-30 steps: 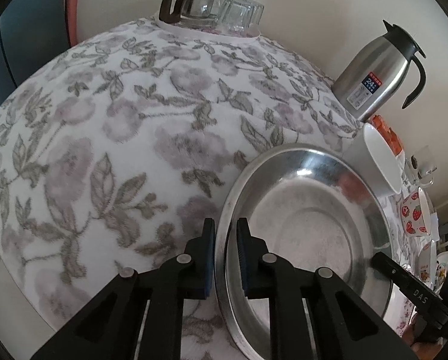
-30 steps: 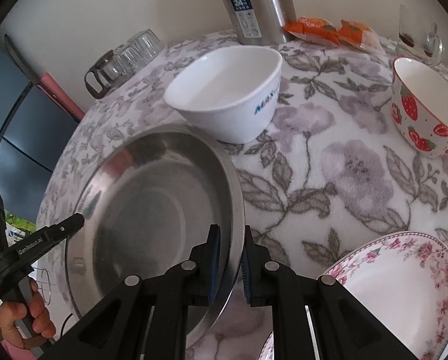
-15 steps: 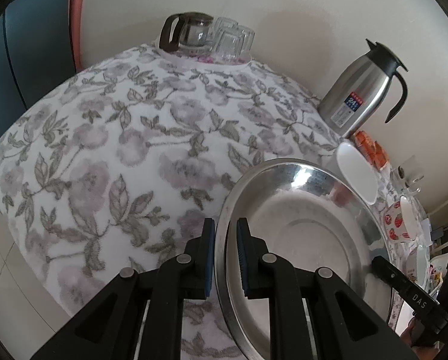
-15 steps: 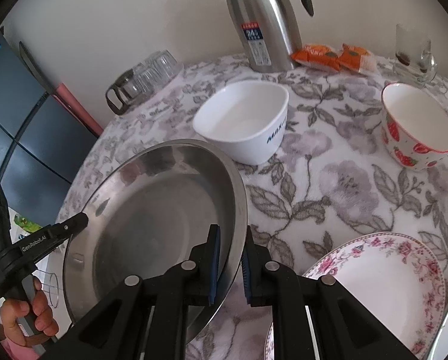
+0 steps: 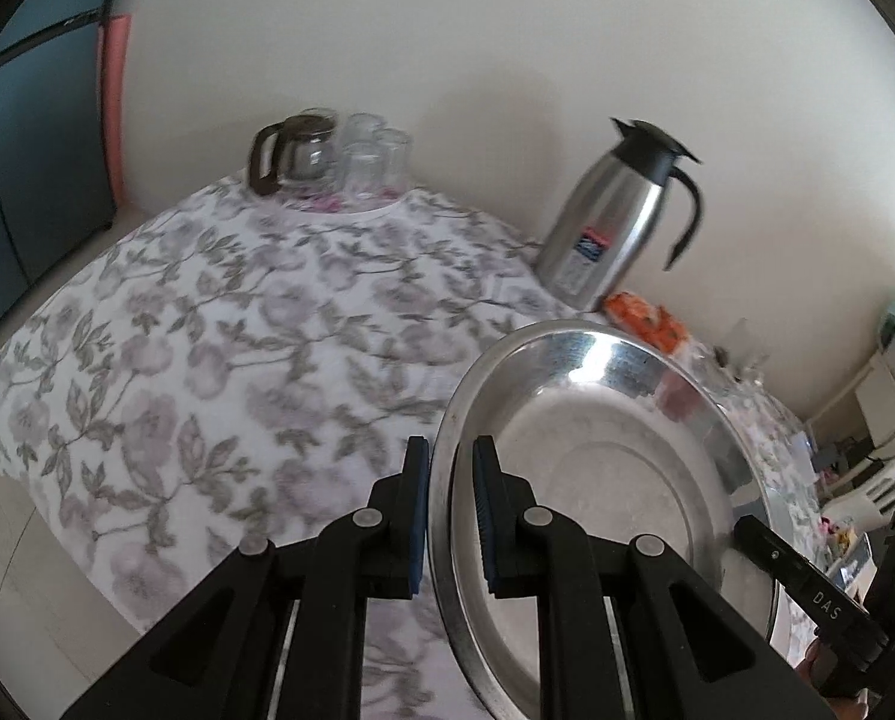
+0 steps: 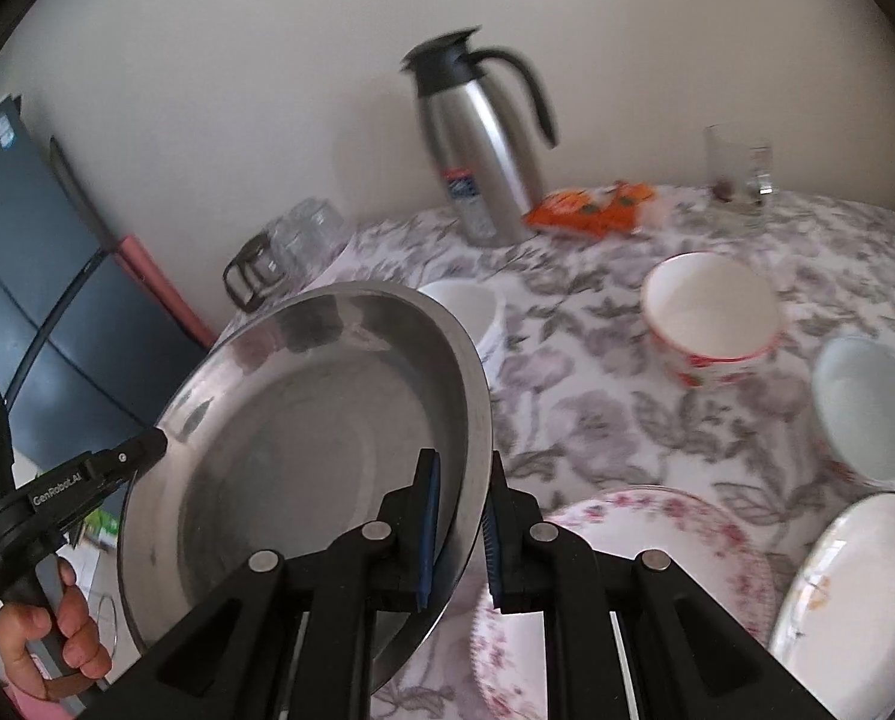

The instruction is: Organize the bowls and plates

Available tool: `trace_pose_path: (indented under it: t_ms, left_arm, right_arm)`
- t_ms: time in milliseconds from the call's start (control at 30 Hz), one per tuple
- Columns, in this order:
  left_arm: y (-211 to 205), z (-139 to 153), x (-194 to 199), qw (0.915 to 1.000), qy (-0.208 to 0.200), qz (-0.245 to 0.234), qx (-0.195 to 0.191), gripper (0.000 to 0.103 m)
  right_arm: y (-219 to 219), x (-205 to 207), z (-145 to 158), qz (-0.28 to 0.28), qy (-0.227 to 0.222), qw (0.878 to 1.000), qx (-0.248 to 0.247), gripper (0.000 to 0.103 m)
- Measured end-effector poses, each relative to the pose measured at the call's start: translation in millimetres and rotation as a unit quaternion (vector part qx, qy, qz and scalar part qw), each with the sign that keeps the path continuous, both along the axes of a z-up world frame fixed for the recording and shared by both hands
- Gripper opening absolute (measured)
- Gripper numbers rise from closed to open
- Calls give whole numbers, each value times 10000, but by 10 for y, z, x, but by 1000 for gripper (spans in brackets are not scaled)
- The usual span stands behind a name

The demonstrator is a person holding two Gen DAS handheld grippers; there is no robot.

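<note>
While you hold the steel plate (image 5: 603, 480) clear above the desk (image 5: 219, 348), both tools point steeply down and are clamped on its rim from opposite sides: your left tool (image 5: 451, 516) pinches the rim nearest its own camera, and your right tool (image 6: 459, 531) pinches the opposite edge. The plate sits tilted between them, its hollow facing up.

From the left wrist you see the flowered cloth spreading out bare to the left, a glass pot (image 5: 294, 150) with upturned glasses (image 5: 372, 162) at the far edge, and the steel thermos jug (image 5: 612, 216) by the wall. Your right tool shows only as a black tip at the plate's far rim.

From the right wrist you see what the plate hides in the other view: a white bowl (image 6: 465, 312) just behind the plate's far edge, a strawberry bowl (image 6: 711, 318), a pale bowl (image 6: 867, 408) further right, a pink-flowered plate (image 6: 645, 540) below the tool, and a white plate (image 6: 855, 576) at the right edge. Orange packets (image 6: 591, 204) lie beside the jug, with a glass mug (image 6: 738, 171) near them. Your left hand (image 6: 57, 630) grips its tool's handle at lower left.
</note>
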State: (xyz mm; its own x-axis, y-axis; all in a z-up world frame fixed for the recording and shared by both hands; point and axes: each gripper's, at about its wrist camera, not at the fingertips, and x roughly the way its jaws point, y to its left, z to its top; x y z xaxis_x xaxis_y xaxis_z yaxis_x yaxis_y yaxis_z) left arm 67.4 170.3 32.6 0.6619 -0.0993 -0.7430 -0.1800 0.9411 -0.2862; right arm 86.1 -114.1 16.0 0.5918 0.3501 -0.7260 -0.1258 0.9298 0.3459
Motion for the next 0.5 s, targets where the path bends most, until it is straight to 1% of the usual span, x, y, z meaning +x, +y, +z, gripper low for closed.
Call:
trace_pose_path:
  t_ms: [133,233,367,500]
  left_arm:
    - [-298,29,-7,9998,4,-202,3,15]
    - [-490,26,-7,9995,33,-310,17,15]
    - [-806,-1,-30,9989,84,-463,3,15]
    - [-1107,-46,-48,9980,149,-621,-9,15]
  right_arm:
    - [-284,-134,54,-266,-61,9996,-41,14]
    - [-502,-242,38,-481,-49,9988,2,14]
    - [-761,-366,-11,-787,-15,9968,-140,14]
    - [-1075,-497,-46,-1123,18,9936,-73,14]
